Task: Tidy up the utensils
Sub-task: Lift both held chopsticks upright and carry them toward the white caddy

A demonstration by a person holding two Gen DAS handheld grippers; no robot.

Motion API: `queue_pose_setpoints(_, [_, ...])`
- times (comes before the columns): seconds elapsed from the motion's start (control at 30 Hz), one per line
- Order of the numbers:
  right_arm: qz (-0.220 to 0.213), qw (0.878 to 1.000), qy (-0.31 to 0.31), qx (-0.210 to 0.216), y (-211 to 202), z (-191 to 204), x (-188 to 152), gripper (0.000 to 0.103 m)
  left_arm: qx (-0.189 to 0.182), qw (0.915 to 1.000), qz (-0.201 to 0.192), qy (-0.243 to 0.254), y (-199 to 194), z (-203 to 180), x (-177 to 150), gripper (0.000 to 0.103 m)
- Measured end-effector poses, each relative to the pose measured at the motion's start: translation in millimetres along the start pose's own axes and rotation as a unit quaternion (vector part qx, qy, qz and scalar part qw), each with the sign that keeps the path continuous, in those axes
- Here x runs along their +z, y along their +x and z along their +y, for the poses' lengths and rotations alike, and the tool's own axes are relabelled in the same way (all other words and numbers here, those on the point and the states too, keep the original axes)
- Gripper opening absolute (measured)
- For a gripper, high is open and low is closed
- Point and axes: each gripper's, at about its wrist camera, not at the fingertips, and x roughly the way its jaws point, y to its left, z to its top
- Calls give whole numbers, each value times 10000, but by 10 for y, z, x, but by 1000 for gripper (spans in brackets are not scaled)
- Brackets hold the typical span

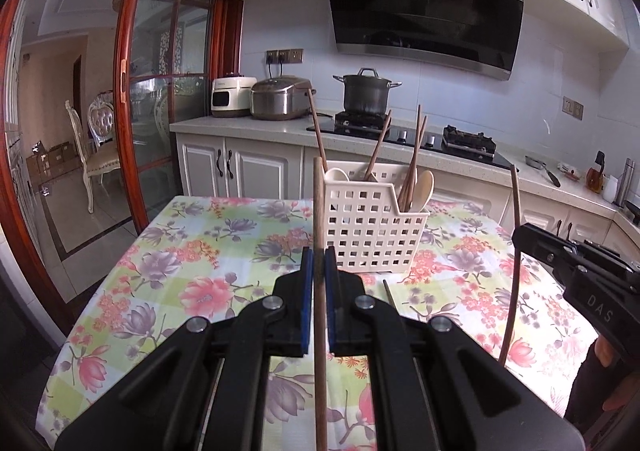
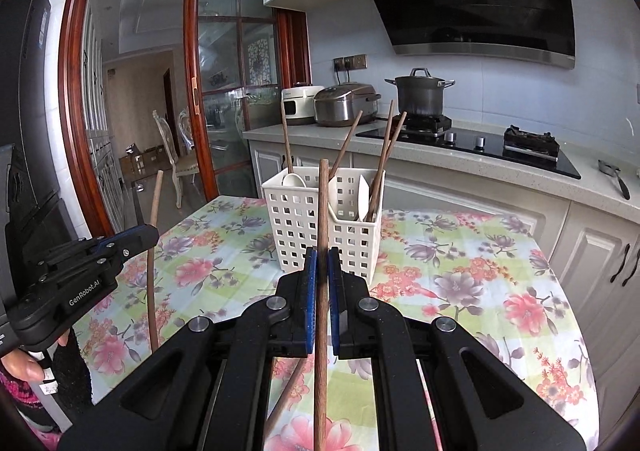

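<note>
Left hand-held gripper (image 1: 319,267) clamped on wooden chopstick (image 1: 319,211); right hand-held gripper (image 2: 322,271) clamped on second chopstick (image 2: 322,219). Both held upright above floral desk (image 1: 200,271), near white utensil basket (image 1: 372,227). Advice: aim lower tips over compartment with chopsticks, lower straight, release only once inside.

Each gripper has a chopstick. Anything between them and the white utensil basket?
Nothing visible. The left gripper and right gripper face the basket over bare tablecloth. One loose chopstick lies flat below.
</note>
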Motion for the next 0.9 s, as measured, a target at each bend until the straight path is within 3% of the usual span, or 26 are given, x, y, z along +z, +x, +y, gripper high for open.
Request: queue_pose_setpoints(0.9, [-411, 9991, -109, 9, -419, 90, 11, 6, -58, 9988, -440, 197, -427, -126, -4, 6])
